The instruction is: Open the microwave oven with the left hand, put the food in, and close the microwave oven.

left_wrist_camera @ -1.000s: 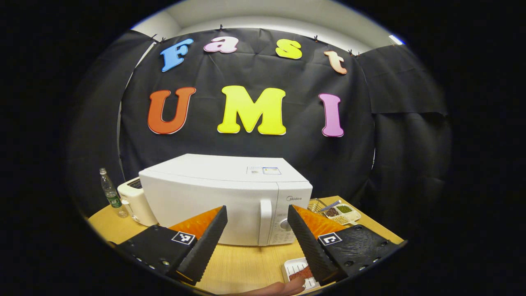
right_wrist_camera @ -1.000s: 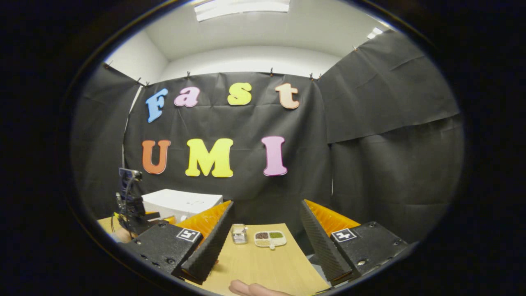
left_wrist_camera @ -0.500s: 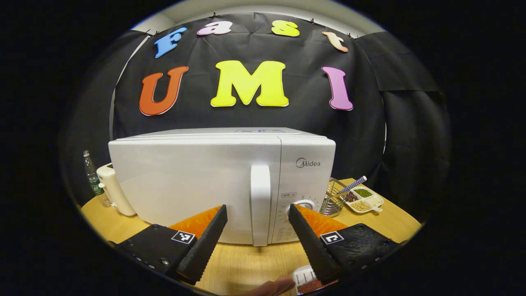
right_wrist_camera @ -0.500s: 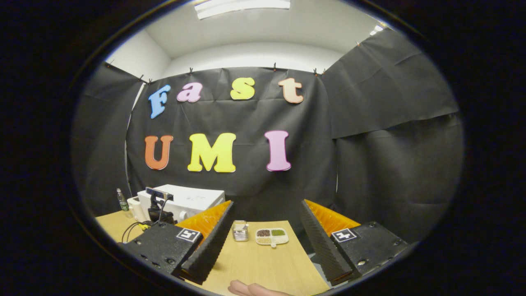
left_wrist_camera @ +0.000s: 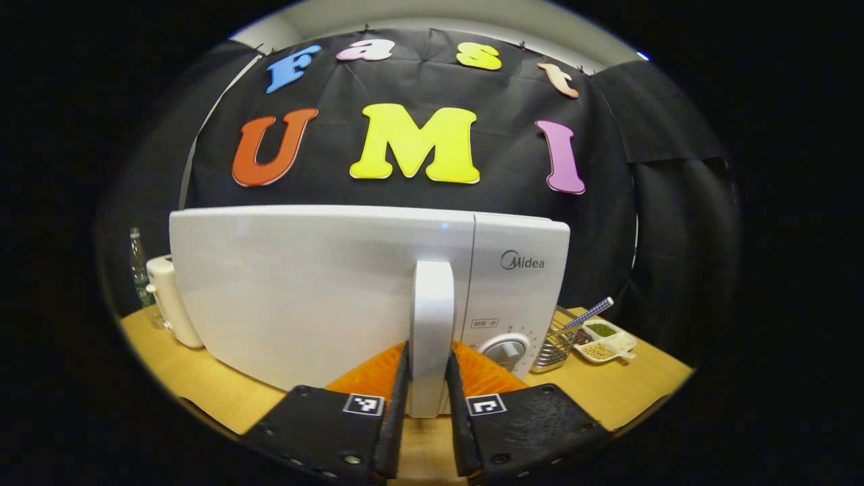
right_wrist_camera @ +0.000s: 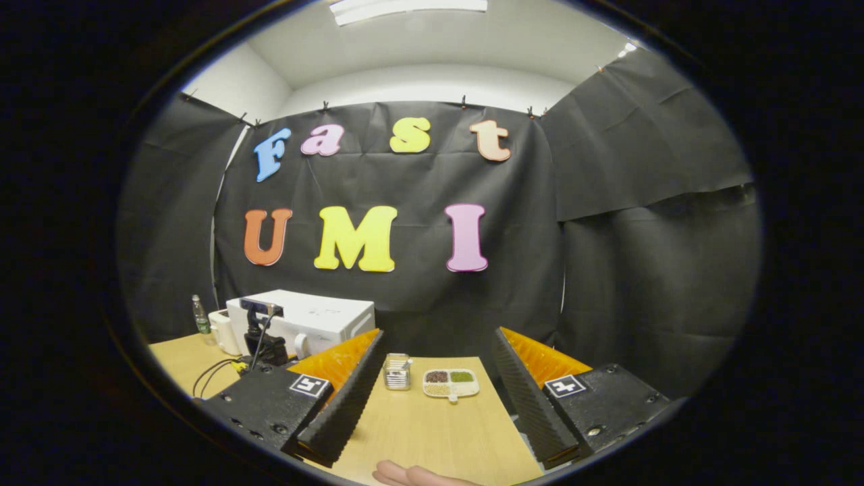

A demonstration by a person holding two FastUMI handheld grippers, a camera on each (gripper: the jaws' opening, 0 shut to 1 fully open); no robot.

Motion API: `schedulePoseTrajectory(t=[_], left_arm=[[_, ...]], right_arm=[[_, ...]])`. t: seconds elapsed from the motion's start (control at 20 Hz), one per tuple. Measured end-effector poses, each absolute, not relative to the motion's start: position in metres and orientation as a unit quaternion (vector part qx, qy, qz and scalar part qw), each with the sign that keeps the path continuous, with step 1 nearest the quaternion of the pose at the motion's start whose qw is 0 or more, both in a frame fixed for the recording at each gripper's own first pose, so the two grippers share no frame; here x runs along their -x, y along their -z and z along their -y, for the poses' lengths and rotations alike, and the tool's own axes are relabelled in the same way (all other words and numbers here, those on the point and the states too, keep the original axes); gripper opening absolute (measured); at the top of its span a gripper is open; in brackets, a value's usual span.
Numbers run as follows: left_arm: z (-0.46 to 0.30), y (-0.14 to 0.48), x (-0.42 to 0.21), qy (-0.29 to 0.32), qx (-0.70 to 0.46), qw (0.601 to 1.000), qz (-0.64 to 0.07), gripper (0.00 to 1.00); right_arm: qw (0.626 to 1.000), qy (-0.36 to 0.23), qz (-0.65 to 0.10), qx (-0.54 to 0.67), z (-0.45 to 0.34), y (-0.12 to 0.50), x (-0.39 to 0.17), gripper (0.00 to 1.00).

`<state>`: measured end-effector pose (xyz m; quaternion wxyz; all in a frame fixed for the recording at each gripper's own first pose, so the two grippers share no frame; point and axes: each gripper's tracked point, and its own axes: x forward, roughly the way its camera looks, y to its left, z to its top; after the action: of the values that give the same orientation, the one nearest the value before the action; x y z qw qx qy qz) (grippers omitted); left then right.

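- Left gripper (left_wrist_camera: 426,398) has its two fingers closed in on the door handle (left_wrist_camera: 432,324) of the microwave (left_wrist_camera: 324,290), one on each side of the bar, low on its length; both seem to press it, though the contact itself is hard to make out.
- Handle's long axis runs upright, and it stands dead ahead of the claw, at the door's right edge next to the dial (left_wrist_camera: 506,351).
- Judging by that, the hinge lies on the far left side, so the pull should come toward the near side and swing left.
- Right gripper (right_wrist_camera: 435,391) hangs wide open and empty over the wooden table (right_wrist_camera: 432,432), well right of the microwave (right_wrist_camera: 317,324).
- Fingertips (right_wrist_camera: 412,474) are cut off at the near edge.
- Food is not identifiable: a divided dish (right_wrist_camera: 451,382) sits far on the table beside a wire basket (right_wrist_camera: 396,371).
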<state>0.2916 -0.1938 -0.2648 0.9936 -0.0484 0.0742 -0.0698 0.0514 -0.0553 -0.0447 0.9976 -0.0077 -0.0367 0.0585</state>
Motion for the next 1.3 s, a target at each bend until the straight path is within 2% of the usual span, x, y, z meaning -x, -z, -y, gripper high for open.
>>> schedulePoseTrajectory(t=[0.1, 0.15, 0.25, 0.3, 0.5, 0.55, 0.6, 0.7, 0.85, 0.95, 1.05, 1.1, 1.3], left_arm=[[0.193, 0.263, -0.293, 0.056, 0.013, 0.996, -0.066, 0.18], [0.193, 0.263, -0.291, 0.055, 0.003, 0.996, -0.066, 0.09], [0.193, 0.268, -0.29, 0.066, 0.023, 0.995, -0.068, 0.09], [0.194, 0.269, -0.29, 0.07, 0.024, 0.995, -0.071, 0.03], [0.187, 0.26, -0.27, 0.067, 0.013, 0.996, -0.052, 0.03], [0.185, 0.268, -0.261, 0.073, 0.009, 0.996, -0.059, 0.02], [0.182, 0.268, -0.251, 0.079, 0.011, 0.995, -0.054, 0.02], [0.174, 0.269, -0.233, 0.086, 0.019, 0.994, -0.064, 0.02], [0.162, 0.27, -0.209, 0.099, 0.025, 0.992, -0.079, 0.02], [0.154, 0.27, -0.194, 0.104, 0.023, 0.991, -0.082, 0.03], [0.143, 0.27, -0.18, 0.102, 0.012, 0.991, -0.082, 0.04], [0.137, 0.272, -0.174, 0.098, 0.008, 0.991, -0.085, 0.04], [0.107, 0.272, -0.141, 0.087, -0.001, 0.993, -0.076, 0.06]], right_arm=[[0.998, -0.055, 0.032, 0.008, 0.059, 0.048, -0.052, 0.96], [0.998, -0.05, 0.031, 0.008, 0.063, 0.049, -0.052, 0.96], [0.999, -0.037, 0.028, 0.01, 0.072, 0.051, -0.051, 0.96], [0.999, -0.033, 0.026, 0.011, 0.075, 0.051, -0.05, 0.96], [0.999, -0.03, 0.021, 0.01, 0.079, 0.053, -0.04, 0.96], [0.999, -0.027, 0.023, 0.01, 0.081, 0.052, -0.039, 1.0], [0.999, -0.025, 0.023, 0.01, 0.082, 0.051, -0.037, 0.96], [0.999, -0.03, 0.023, 0.005, 0.074, 0.051, -0.03, 1.0], [0.999, -0.04, 0.021, -0.001, 0.063, 0.051, -0.022, 1.0], [0.999, -0.046, 0.022, -0.001, 0.056, 0.051, -0.017, 0.96], [0.998, -0.052, 0.02, 0.0, 0.049, 0.053, -0.014, 0.96], [0.998, -0.054, 0.019, 0.001, 0.046, 0.054, -0.012, 1.0], [0.998, -0.064, 0.016, 0.006, 0.032, 0.061, -0.006, 1.0]])
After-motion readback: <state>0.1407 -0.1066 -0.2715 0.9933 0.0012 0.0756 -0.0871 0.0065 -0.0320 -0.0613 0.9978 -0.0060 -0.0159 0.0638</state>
